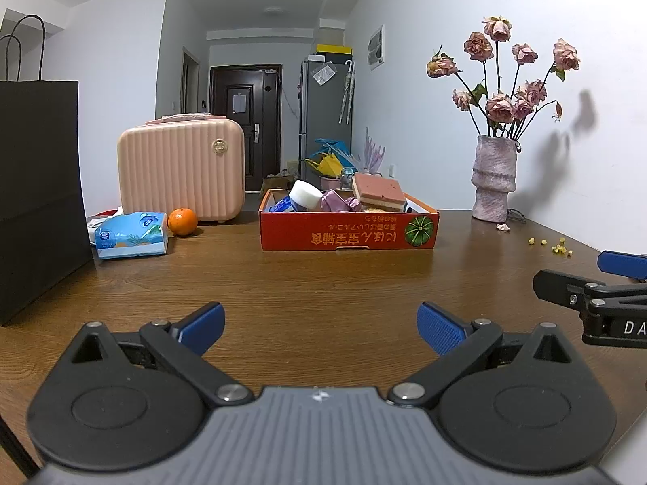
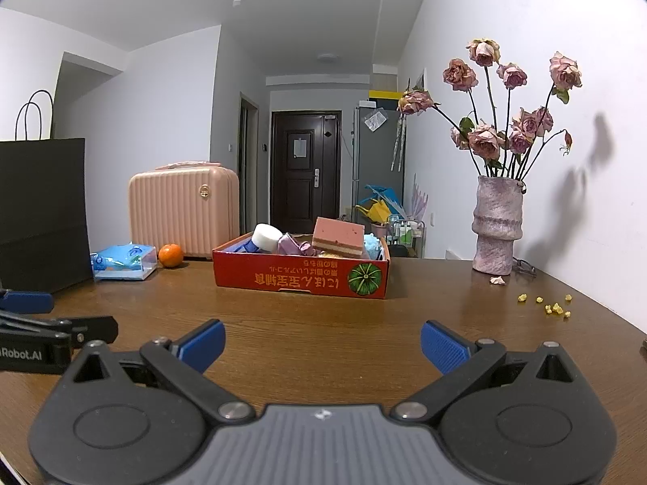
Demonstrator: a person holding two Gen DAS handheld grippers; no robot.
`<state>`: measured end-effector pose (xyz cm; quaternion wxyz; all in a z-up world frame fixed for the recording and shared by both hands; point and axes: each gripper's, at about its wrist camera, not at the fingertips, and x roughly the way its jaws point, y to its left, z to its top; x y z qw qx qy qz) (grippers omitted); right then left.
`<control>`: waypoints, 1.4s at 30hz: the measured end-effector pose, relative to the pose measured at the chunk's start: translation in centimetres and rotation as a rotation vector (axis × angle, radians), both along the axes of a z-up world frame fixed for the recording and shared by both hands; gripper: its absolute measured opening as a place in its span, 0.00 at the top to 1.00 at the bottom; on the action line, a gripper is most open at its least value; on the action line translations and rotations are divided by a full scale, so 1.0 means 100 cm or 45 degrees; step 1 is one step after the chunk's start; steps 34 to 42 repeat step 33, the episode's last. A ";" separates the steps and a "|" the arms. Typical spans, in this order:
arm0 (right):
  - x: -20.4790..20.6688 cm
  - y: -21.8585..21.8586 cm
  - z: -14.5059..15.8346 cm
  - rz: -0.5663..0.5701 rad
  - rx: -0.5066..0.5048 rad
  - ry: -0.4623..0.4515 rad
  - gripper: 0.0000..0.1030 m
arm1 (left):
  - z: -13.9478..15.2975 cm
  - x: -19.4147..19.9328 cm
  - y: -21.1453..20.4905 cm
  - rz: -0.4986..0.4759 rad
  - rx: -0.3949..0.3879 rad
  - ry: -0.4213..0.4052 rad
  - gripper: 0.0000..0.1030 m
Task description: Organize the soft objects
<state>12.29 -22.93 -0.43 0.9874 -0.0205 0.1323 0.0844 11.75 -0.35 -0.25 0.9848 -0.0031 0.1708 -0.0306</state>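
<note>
A brown wooden table (image 1: 323,283) fills the lower half of both wrist views. Low over its near edge sit two black grippers with blue ribbed pads. The left gripper (image 1: 321,327) has its jaws spread wide with nothing between them. The right gripper (image 2: 322,343), just beside it, is likewise spread wide and holds nothing.

Toward the middle of the far edge stands a shallow red cardboard box printed with a green pumpkin (image 1: 347,232). It holds the soft things: a layered pink and cream sponge block (image 1: 378,192) lying tilted on top at the right, a crumpled purple cloth (image 1: 339,201) in the middle, and a white round foam pad (image 1: 306,195) leaning at the left. A bit of light blue fluffy material (image 2: 373,244) shows behind the sponge in the right view. Both grippers are well apart from the box.

Near the far left corner lie a blue soft pack of tissues (image 1: 131,235), an orange tangerine (image 1: 182,221) just beside it, a pink ribbed hard case (image 1: 182,169) behind, and a tall black paper bag (image 1: 38,198) at the left edge. By the right edge stands a tall mauve textured vase of dried pink roses (image 1: 494,178), with small yellow crumbs (image 1: 552,244) scattered near it.

The sorting looks either not begun or already finished; I cannot tell which. Risks from here: the sponge block sits high and tilted, so a careless reach could tip it over the box wall. A hard squeeze would crush the foam. A wide swing to the right could topple the top-heavy vase.
</note>
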 end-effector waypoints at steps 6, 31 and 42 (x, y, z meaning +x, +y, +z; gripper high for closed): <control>-0.001 0.000 0.001 0.004 -0.001 -0.001 0.00 | 0.000 0.000 -0.001 0.000 0.000 0.000 0.00; 0.002 0.001 -0.001 0.002 -0.003 0.010 0.00 | -0.001 0.002 -0.001 -0.005 -0.006 0.007 0.00; 0.002 0.001 -0.001 0.003 -0.002 0.010 0.00 | -0.002 0.002 -0.001 -0.009 -0.008 0.007 0.00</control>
